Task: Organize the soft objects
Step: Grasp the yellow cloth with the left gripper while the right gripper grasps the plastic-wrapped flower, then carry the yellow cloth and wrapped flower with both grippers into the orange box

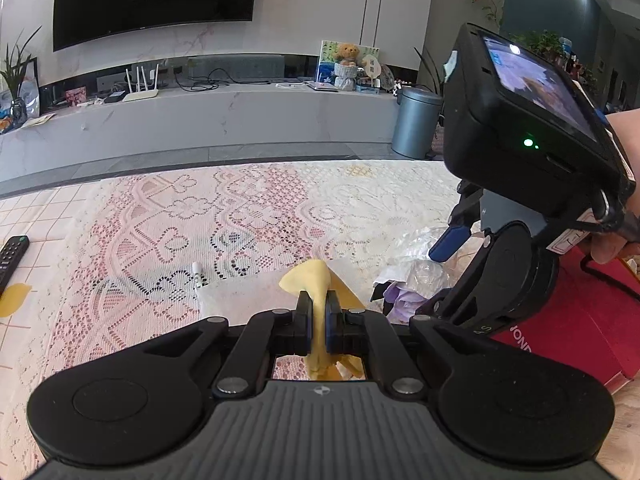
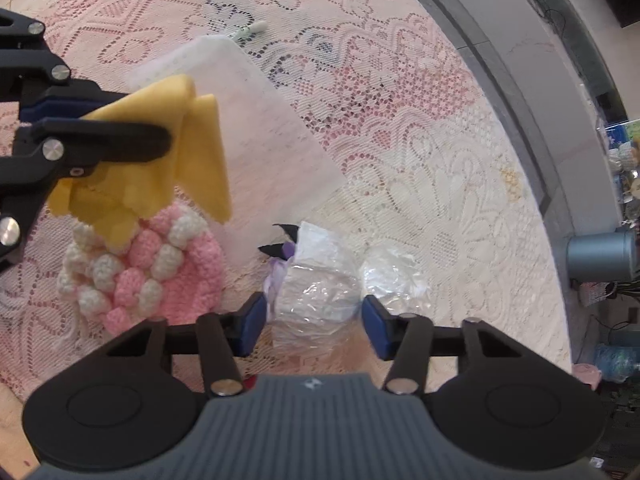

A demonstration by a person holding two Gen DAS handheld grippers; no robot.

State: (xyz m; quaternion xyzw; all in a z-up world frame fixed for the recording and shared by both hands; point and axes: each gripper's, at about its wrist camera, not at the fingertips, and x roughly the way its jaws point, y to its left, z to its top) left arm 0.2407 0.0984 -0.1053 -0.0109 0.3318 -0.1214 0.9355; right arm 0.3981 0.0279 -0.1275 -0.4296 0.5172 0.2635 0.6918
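Note:
My left gripper is shut on a yellow cloth, which hangs folded from its jaws above the lace tablecloth. In the right wrist view the same left gripper comes in from the left, and the yellow cloth hangs over a pink and white crochet piece. My right gripper points steeply down with its jaws apart. A clear plastic package holding something purple and black lies between its blue pads. I see no firm squeeze on it. In the left wrist view the right gripper hovers over that package.
A white translucent sheet lies flat beside the cloth, with a small white pen-like item beyond it. A remote and another yellow piece sit at the far left. A red box is at the right, and a grey bin stands on the floor past the table.

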